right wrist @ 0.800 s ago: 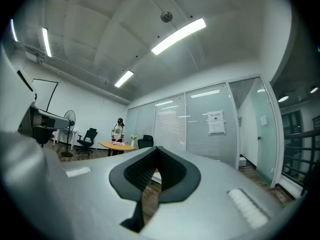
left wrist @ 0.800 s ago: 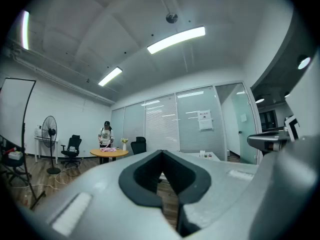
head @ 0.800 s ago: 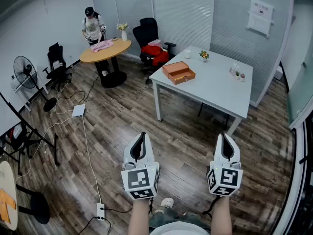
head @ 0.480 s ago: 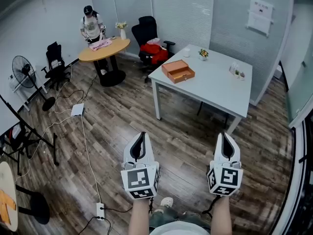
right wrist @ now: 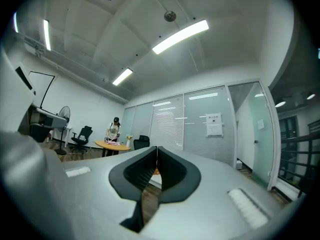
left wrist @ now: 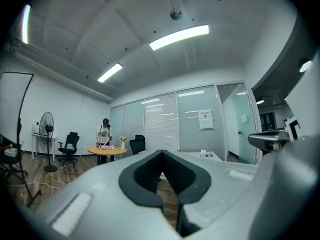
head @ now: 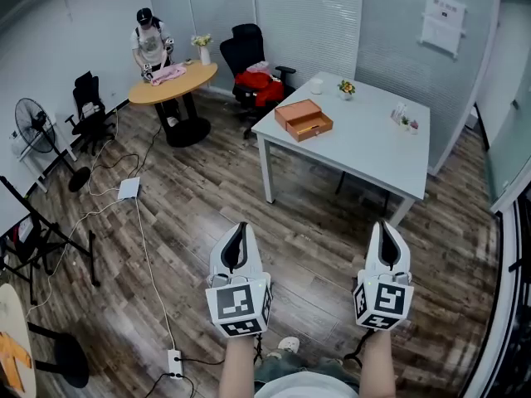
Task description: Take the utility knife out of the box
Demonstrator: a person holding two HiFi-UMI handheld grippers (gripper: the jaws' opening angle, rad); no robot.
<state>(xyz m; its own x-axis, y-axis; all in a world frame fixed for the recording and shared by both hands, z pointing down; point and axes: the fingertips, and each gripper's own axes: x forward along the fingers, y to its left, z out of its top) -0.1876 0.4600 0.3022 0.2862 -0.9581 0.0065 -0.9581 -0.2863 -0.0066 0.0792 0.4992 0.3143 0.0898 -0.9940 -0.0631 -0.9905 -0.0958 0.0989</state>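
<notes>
An orange-brown box [head: 304, 119] with a small drawer sits on the near left corner of a white table [head: 373, 152] across the room in the head view. No utility knife is visible. My left gripper [head: 240, 228] and right gripper [head: 384, 226] are held level over the wooden floor, well short of the table. Both are shut with nothing between the jaws. In the left gripper view the left gripper [left wrist: 161, 154] has its tips meeting. The right gripper [right wrist: 157, 149] shows the same in the right gripper view.
A person [head: 149, 46] stands at a round wooden table [head: 172, 83] at the far left. A black office chair with red cloth [head: 258, 77] stands behind the white table. A floor fan [head: 31, 123], a tripod [head: 33, 230], cables and a power strip [head: 175, 361] lie to the left.
The view has shifted slightly; the white table and box sit marginally nearer. Both grippers keep their places in the view and stay shut.
</notes>
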